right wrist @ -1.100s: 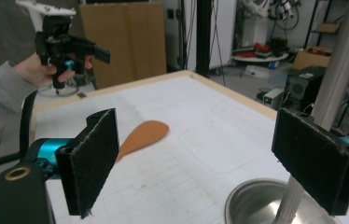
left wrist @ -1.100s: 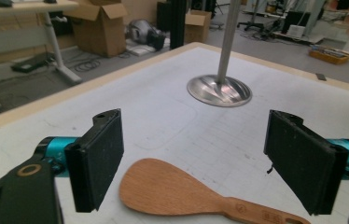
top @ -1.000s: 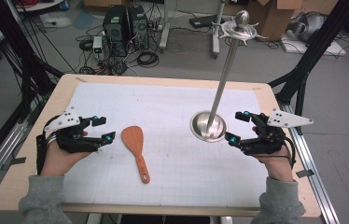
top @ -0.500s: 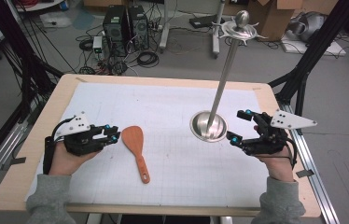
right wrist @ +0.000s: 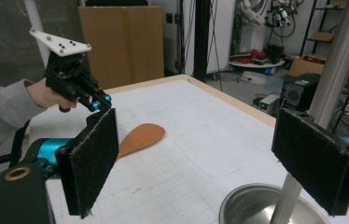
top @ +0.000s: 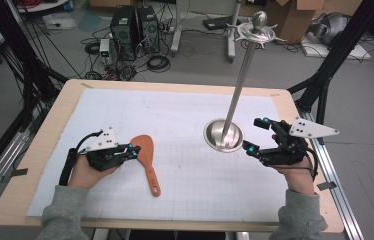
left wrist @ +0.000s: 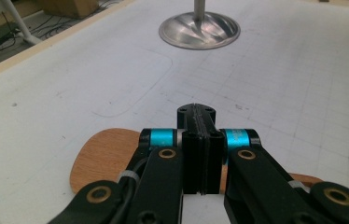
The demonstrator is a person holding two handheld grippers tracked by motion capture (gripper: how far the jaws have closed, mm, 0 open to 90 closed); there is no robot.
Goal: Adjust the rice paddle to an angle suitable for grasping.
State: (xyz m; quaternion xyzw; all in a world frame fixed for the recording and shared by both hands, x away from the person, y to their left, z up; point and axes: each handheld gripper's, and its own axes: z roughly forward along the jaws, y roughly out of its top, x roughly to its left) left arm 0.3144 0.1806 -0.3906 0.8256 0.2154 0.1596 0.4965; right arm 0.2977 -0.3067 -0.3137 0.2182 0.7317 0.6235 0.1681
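Observation:
A wooden spatula (top: 148,160) lies on the white mat, blade away from me and handle toward me. My left gripper (top: 134,150) hovers at the blade's left edge with its jaws pressed together and nothing between them. In the left gripper view the shut tips (left wrist: 196,116) sit just above the spatula blade (left wrist: 102,156). My right gripper (top: 256,135) stands open just right of the metal stand's round base (top: 223,136). In the right gripper view the open jaws (right wrist: 205,163) frame the spatula (right wrist: 140,136), with the stand's pole (right wrist: 336,60) behind the right pad.
The stand's thin pole (top: 240,80) rises from the base to a hooked top (top: 257,27). White gridded paper (top: 185,110) covers the wooden table (top: 50,120). Black frame legs, cables and computers stand beyond the far edge. The left gripper (right wrist: 95,100) appears in the right gripper view.
My left gripper has moved right to the spatula's blade and its jaws have closed. The right gripper has hardly moved and stays open.

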